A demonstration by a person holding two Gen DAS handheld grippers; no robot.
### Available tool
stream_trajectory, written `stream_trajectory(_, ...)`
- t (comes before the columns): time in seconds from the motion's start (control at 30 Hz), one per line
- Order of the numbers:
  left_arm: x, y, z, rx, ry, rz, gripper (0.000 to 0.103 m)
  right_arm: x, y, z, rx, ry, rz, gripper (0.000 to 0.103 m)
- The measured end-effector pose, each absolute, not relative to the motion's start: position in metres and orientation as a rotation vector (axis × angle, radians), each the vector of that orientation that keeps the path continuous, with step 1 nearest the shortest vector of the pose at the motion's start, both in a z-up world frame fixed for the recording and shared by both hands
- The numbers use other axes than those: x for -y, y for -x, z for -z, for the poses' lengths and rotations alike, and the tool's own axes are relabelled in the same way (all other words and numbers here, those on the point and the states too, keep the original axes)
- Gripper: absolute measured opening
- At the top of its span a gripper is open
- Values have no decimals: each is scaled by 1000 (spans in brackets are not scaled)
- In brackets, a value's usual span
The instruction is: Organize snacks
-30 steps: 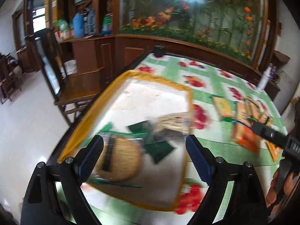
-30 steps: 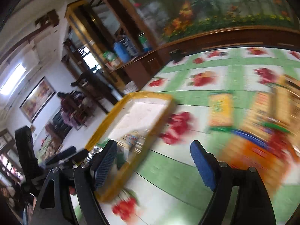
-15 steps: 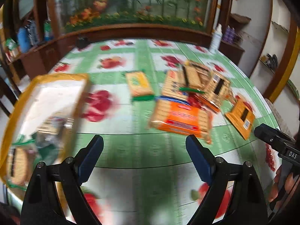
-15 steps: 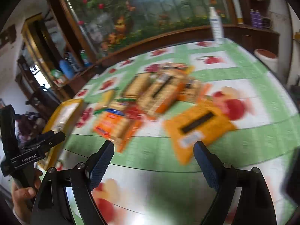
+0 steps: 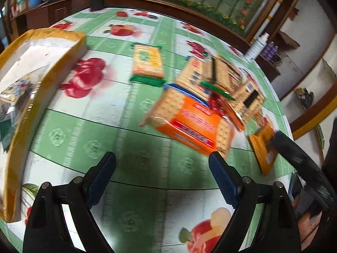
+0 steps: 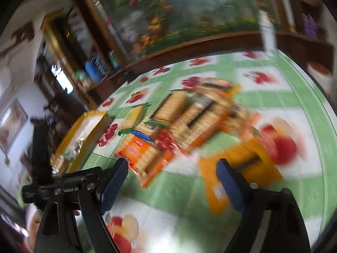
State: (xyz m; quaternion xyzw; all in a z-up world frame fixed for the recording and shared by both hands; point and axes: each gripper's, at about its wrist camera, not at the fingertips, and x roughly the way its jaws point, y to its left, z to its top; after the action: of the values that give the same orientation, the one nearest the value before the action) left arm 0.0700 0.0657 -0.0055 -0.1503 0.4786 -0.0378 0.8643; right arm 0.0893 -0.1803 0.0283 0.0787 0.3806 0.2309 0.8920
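Observation:
Several cracker packs lie in a loose pile (image 5: 221, 78) on the green fruit-print tablecloth (image 5: 105, 126). An orange pack (image 5: 189, 124) lies nearest, just beyond my left gripper (image 5: 162, 160), which hovers open and empty over the cloth. A green-edged pack (image 5: 147, 63) lies apart, toward the yellow tray (image 5: 42, 73), which holds a few wrapped snacks (image 5: 14, 92). My right gripper (image 6: 170, 172) hangs over the cloth, its jaws closing with nothing pressed between them. The orange pack (image 6: 143, 154) lies by its left finger and a yellow-orange pack (image 6: 242, 168) by its right.
A white bottle (image 5: 257, 46) stands at the table's far right edge. A wooden counter and a flower mural run behind the table. The tray (image 6: 84, 126) sits at the table's left end. The other hand-held gripper (image 6: 42, 158) shows at the left of the right wrist view.
Both views have swung from the yellow tray to the pile of cracker packs. Both grippers have come lower and closer to the packs; neither has taken anything.

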Motion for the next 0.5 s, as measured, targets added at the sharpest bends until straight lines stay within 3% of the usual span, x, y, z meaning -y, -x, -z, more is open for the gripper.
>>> stream_trajectory(0.07,-73,-69,3,-997,315,65,90,157,-107,-24,-815,-77,-463,61)
stream_trajectory(0.1,-75,-69,3,-994,307,55,90,147,-116,-20,-825,-38,-446,56)
stream_trajectory(0.3,-86,-77,5,-1007,326,24,90,114,-140,-5,-808,153,-338,55)
stream_trajectory(0.5,-70,-88,4,-1022,341,44,90,123,-111,-10,-831,138,-414,56)
